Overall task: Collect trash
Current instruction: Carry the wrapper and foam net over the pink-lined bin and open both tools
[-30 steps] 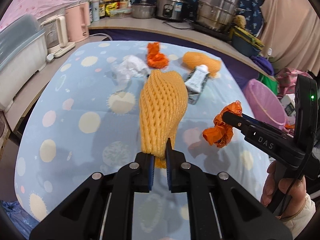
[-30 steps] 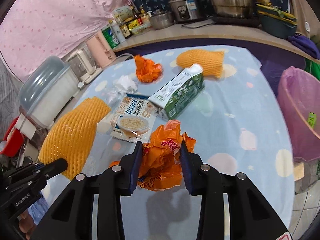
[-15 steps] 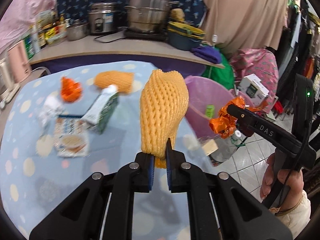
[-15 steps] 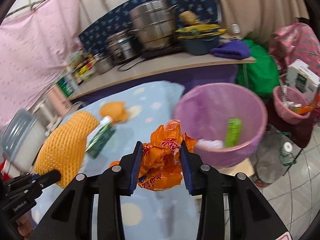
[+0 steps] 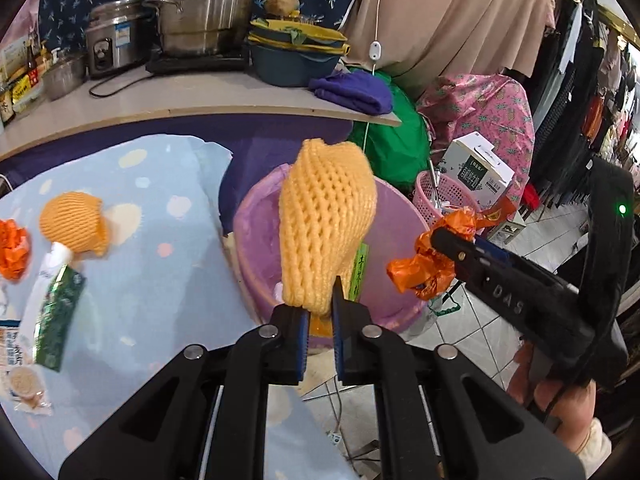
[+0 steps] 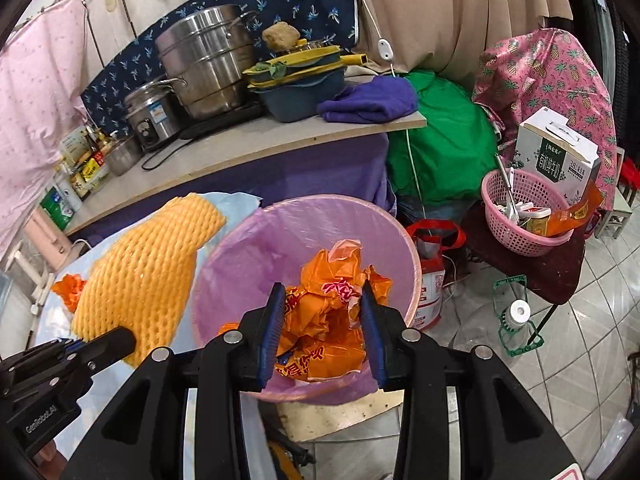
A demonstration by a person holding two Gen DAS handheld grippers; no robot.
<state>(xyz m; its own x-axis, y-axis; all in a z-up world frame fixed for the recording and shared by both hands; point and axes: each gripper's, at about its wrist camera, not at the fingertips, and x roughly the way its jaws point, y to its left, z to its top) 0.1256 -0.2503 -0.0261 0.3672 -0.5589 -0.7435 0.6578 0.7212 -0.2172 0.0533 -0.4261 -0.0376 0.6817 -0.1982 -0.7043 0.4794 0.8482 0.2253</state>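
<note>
My left gripper (image 5: 320, 320) is shut on a yellow foam fruit net (image 5: 326, 228) and holds it upright over the near rim of the pink bin (image 5: 256, 280). My right gripper (image 6: 322, 326) is shut on a crumpled orange wrapper (image 6: 332, 320) and holds it above the mouth of the pink bin (image 6: 248, 248). The net also shows at the left of the right wrist view (image 6: 144, 276). The wrapper shows at the right of the left wrist view (image 5: 428, 268).
On the blue spotted table (image 5: 152, 280) lie a second foam net (image 5: 74, 222), a green and white carton (image 5: 54, 304), an orange wrapper (image 5: 12, 248) and a food packet (image 5: 20, 376). A pink basket (image 6: 520, 216) and a bottle (image 6: 516, 316) stand right of the bin.
Both grippers have swung right from the table to the pink bin, each still holding its piece. The right gripper now hangs over the bin's mouth.
</note>
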